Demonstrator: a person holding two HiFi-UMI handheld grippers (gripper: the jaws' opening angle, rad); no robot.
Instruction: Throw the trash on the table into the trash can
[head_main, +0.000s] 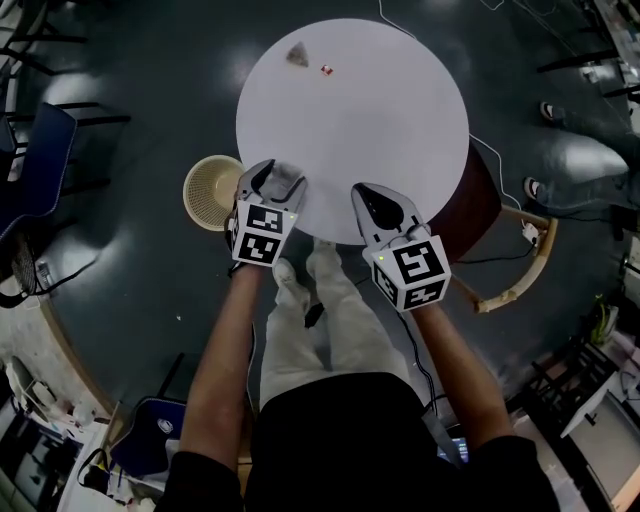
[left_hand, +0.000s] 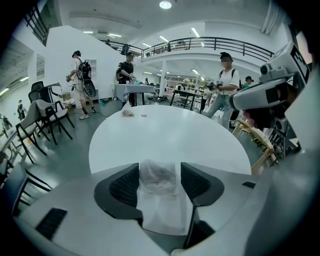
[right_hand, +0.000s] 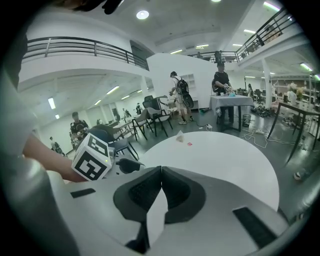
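Judging progress: early. Nothing shows inside the wicker trash can (head_main: 212, 192), and three bits of trash are out of it.
Left gripper (head_main: 278, 178): jaws spread wide, one on each side of a crumpled clear plastic wrapper (left_hand: 159, 177). The wrapper fills the gap, but the pads do not appear to squeeze it, so it counts as not yet gripped.
Right gripper (right_hand: 161, 169): jaws pressed together with nothing between them. It hangs over the near rim of the round white table (head_main: 380, 120), beside the left one.
Wrapper's place: between the left jaws, at the table's near edge.
Other trash: a crumpled greyish wrapper (head_main: 297, 54) and a small red scrap (head_main: 326, 69) lie close together, well ahead of both grippers across the table.
Trash can's place: on the floor, just to the outer side of the left gripper and below table level — a short swing away once the wrapper is held.
Left to do: close on the clear wrapper, carry it over the can and let go, then fetch the two far pieces.
Head view only: the can, both forearms, and how each gripper sits against the table rim.
Left gripper view only: the wrapper's creased surface between the ribbed pads. The can is out of its frame.
Right gripper view only: its own pads meeting — plus the left gripper's marker cube off to one side.
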